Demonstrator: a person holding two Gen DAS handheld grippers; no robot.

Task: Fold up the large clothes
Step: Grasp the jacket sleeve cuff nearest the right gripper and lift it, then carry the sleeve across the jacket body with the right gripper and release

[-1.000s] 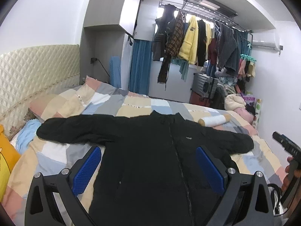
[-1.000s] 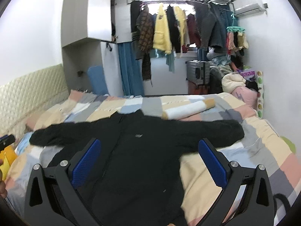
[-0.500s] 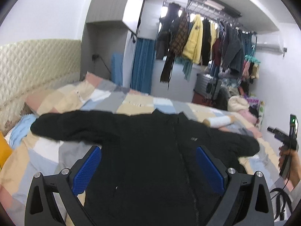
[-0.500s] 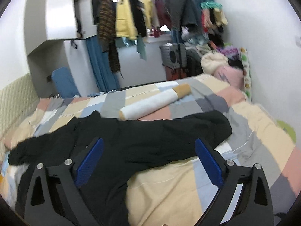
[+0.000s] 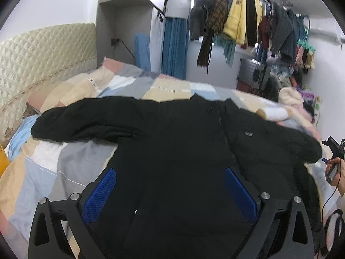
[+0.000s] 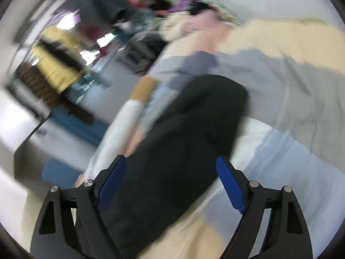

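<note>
Bed: the patchwork quilt point(image 5: 71, 161) carries everything; the places below are given from the jacket.
Jacket: a black zip-front jacket point(image 5: 183, 151) lies flat, front up, collar away from the person, both sleeves spread sideways across the quilt.
Open room: bare quilt shows beyond both cuffs; a white roll with a tan end point(image 6: 129, 112) lies just beside the right sleeve, on its collar side.
Right sleeve: the right sleeve point(image 6: 194, 118) runs lengthwise straight ahead of the right gripper point(image 6: 172, 181), its cuff at the far end, quilt either side.
Right gripper: jaws have just been closing yet stand wide, straddling the sleeve; the blurred view shows no pad pressing cloth.
Left gripper: the left gripper point(image 5: 170, 192) hovers over the jacket's body near the hem, jaws spread, nothing between them.
Nearer hand: the right, judged set to pinch its sleeve and fold it inward over the body.
Left sleeve: the left sleeve point(image 5: 71, 120) lies well apart from the left fingers.
</note>
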